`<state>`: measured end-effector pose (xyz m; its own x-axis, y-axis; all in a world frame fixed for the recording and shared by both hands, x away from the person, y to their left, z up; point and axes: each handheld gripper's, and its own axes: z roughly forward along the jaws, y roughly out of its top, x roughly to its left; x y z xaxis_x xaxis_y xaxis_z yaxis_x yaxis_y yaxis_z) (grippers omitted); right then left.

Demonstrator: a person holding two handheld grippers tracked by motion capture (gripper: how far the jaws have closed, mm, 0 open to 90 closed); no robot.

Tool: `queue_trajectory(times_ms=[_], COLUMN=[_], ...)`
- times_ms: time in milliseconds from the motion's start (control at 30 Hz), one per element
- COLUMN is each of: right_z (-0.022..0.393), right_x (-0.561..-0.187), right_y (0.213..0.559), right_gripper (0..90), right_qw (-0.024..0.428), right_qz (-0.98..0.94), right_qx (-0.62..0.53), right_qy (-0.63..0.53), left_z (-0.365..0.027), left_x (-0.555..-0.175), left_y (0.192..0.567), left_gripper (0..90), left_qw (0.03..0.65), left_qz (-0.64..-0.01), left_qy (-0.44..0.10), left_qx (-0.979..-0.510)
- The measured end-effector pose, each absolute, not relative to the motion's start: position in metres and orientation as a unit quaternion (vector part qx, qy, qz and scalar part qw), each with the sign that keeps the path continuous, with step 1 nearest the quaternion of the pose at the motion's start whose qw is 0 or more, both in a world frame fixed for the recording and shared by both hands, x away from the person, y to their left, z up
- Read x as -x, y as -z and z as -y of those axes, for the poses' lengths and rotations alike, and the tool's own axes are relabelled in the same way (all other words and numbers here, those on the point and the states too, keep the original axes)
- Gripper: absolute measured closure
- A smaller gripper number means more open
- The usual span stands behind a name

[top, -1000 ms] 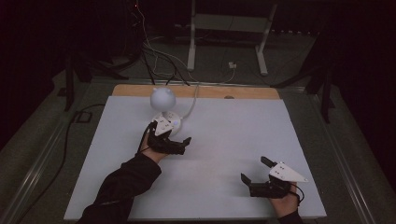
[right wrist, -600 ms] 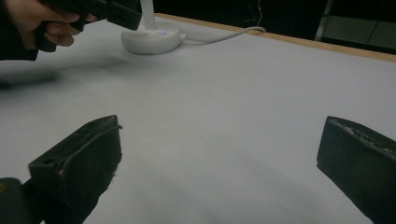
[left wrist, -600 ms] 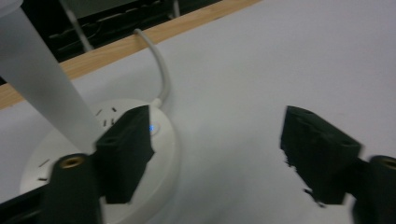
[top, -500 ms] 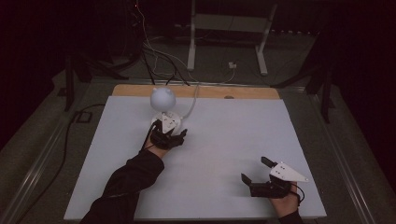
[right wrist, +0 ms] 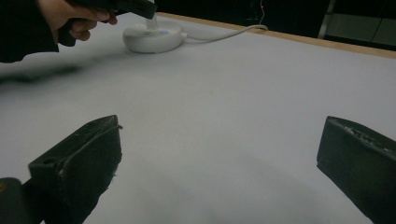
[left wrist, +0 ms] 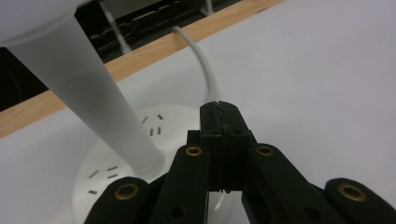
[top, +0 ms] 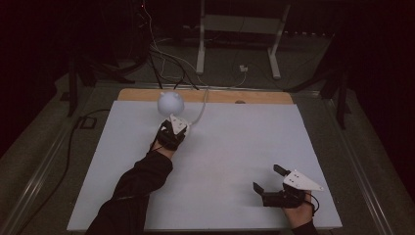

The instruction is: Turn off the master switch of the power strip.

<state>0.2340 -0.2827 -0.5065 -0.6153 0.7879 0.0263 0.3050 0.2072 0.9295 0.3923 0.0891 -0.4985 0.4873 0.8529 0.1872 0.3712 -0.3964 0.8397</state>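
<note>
A white lamp with a round globe head (top: 171,102) stands at the far left of the white table (top: 235,132). Its tapered stem (left wrist: 88,88) rises from a round white base (left wrist: 116,158). My left gripper (top: 174,128) hovers at that base, and its jaws have just been closing. In the left gripper view the left gripper (left wrist: 219,116) is shut over the base's edge with nothing seen between the pads. My right gripper (top: 269,178) rests near the front right of the table, and there the right gripper (right wrist: 219,140) is open and holds nothing.
A white cable (top: 200,105) runs from the lamp over the wooden strip (top: 254,97) at the table's back edge. Dark floor, loose wires and a metal stand (top: 235,29) lie beyond. The lamp base (right wrist: 152,35) and the left hand (right wrist: 79,16) show far off in the right gripper view.
The left gripper's jaws went from wide open to shut. The left hand shifted a little toward the lamp base and turned. The right gripper stayed put.
</note>
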Motion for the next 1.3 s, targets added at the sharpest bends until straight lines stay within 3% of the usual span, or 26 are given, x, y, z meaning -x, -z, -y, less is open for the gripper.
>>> queue_trajectory(times_ms=[467,1300], right_z=[0.283,0.283], right_x=[-0.234,-0.234], right_y=[0.507,0.507], right_gripper=[0.0,0.1], right_qw=[0.234,0.237], right_qz=[-0.741,-0.741], right_qx=[-0.37,-0.369], right_qy=[-0.509,-0.508], left_z=[-0.082,-0.084], left_x=[-0.404,-0.413], left_y=[0.514,0.522], left_gripper=[90.0,90.0], left_qw=[0.341,0.317], left_qz=[-0.367,-0.366], left_qy=[-0.355,-0.352], left_qx=[-0.789,-0.801])
